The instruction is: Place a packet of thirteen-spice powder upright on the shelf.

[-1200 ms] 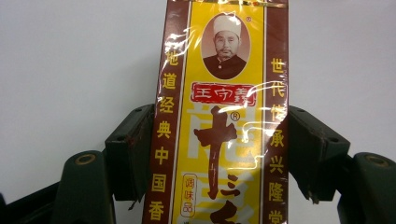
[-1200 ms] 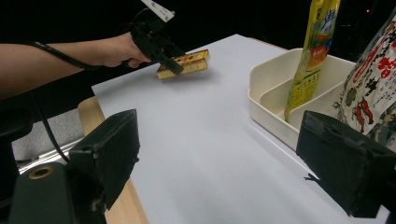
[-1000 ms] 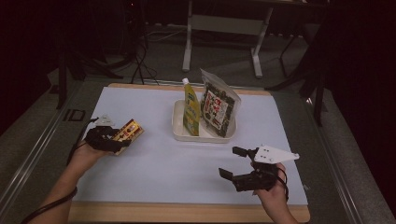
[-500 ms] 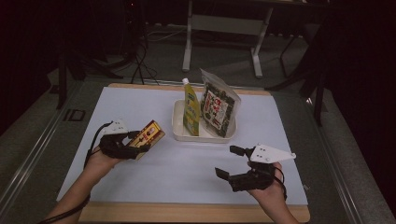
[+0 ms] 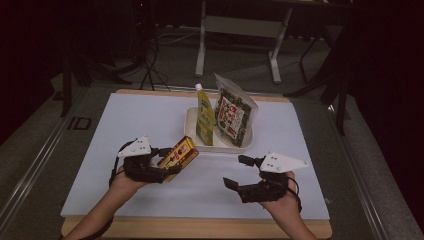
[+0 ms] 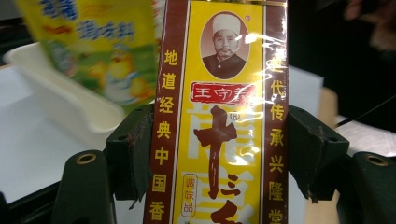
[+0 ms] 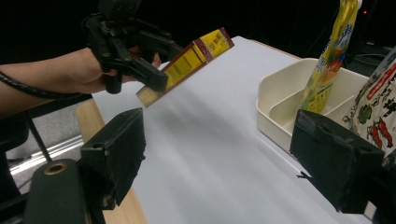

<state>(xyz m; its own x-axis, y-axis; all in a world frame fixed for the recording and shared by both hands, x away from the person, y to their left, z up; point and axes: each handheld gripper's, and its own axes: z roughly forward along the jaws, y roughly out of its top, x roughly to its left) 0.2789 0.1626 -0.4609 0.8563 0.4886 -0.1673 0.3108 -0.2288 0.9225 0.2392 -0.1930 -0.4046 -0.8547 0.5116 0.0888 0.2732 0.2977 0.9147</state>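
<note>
Box (image 5: 178, 156), red and yellow, is clamped across its narrow width in the left gripper (image 5: 167, 167), jaws partway closed and pressing both long edges. It's carried clear of the table (image 5: 150, 120), tilted, far end up, aimed at the tray (image 5: 192, 123). It sits above the table's middle, left of the tray's near-left corner and close to it. A side grip likely leaves the far end free to slide in upright beside what's packed.

Tray sits at the far edge, mid-table. The yellow pouch (image 5: 205, 120) stands in the left compartment; the dark bag (image 5: 234, 117) leans in the right part.

Right gripper (image 5: 239, 171) is empty, jaws wide apart though just closing a little, low over the near-right table and pointing toward the tray's near side, probably waiting to steady it.
</note>
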